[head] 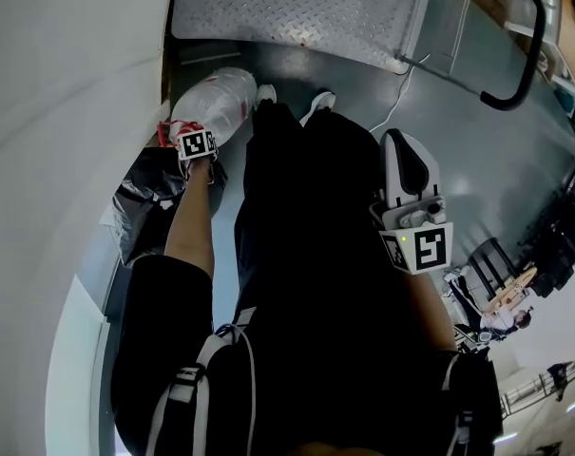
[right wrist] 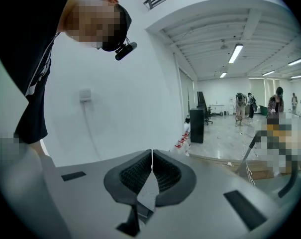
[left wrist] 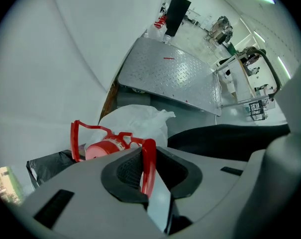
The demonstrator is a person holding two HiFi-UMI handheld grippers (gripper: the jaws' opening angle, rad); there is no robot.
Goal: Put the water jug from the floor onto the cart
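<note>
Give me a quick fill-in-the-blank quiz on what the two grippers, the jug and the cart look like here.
The left gripper is clamped on the ____ handle of the water jug.
The right gripper has its jaws ____, holding nothing.
The push handle of the cart is ____.
Missing words: red; shut; black.

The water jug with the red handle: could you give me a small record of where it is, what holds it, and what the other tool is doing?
water jug: wrapped in clear plastic, low beside the white wall
red handle: pinched in the left gripper
right gripper: jaws together, nothing between them
cart: ridged metal deck, just beyond the jug
jug on cart: no
jug off the floor: cannot tell
</note>
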